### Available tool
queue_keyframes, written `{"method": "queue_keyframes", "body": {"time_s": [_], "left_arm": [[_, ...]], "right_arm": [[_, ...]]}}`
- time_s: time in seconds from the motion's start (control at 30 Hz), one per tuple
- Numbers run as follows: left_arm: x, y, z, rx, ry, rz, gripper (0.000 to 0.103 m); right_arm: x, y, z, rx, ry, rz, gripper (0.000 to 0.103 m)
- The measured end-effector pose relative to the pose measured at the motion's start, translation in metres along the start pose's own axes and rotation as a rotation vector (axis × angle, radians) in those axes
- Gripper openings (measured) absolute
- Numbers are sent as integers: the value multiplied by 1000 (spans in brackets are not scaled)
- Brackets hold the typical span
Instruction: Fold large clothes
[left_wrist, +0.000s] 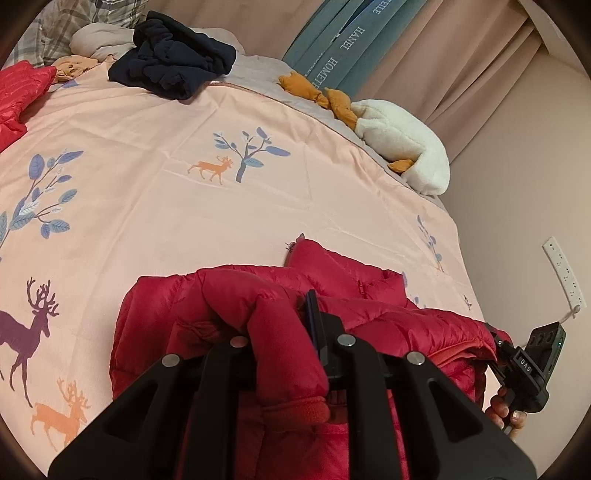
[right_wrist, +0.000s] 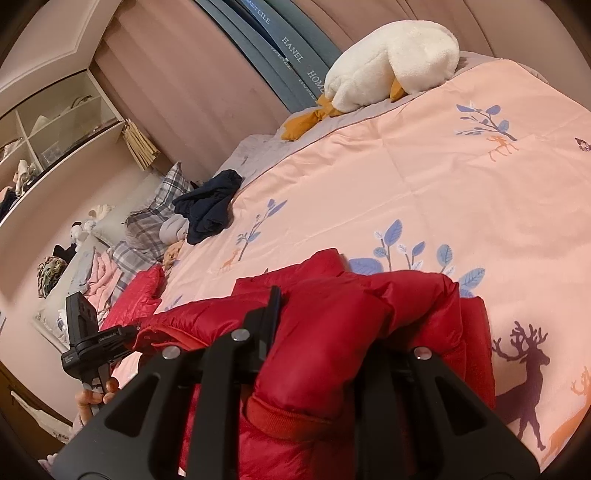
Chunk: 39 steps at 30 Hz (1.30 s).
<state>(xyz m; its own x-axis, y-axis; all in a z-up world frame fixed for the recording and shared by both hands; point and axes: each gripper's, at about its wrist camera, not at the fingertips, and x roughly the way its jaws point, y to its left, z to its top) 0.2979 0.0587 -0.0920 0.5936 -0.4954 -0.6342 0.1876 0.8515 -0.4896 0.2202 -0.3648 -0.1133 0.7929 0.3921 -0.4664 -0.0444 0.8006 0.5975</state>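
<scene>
A red puffer jacket (left_wrist: 354, 291) lies bunched at the near edge of a pink bed cover (left_wrist: 184, 177) printed with deer. My left gripper (left_wrist: 280, 332) is shut on a red sleeve (left_wrist: 273, 332) of the jacket; the left finger is hidden under the fabric. My right gripper (right_wrist: 325, 332) is shut on the other sleeve (right_wrist: 332, 332) of the same jacket (right_wrist: 321, 269); its right finger is hidden. Each view shows the other gripper at its edge, the right one in the left wrist view (left_wrist: 532, 365) and the left one in the right wrist view (right_wrist: 88, 343).
A dark navy garment (left_wrist: 173, 62) lies heaped at the far side of the bed. A second red garment (left_wrist: 18, 96) is at the far left. A white plush goose (left_wrist: 402, 147) lies by the curtain. Plaid pillows (right_wrist: 155, 214) and shelves (right_wrist: 44, 140) stand beyond.
</scene>
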Motion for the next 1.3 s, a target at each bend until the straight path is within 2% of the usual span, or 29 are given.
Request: {"method": "queue_keyframes", "body": {"time_s": [0.63, 1.3], "left_arm": [[33, -8, 9, 62, 14, 79, 15], [53, -10, 8, 92, 38, 121, 16]], "right_arm": [[22, -15, 7, 32, 10, -52, 17], [35, -22, 8, 46, 28, -74, 17]]}}
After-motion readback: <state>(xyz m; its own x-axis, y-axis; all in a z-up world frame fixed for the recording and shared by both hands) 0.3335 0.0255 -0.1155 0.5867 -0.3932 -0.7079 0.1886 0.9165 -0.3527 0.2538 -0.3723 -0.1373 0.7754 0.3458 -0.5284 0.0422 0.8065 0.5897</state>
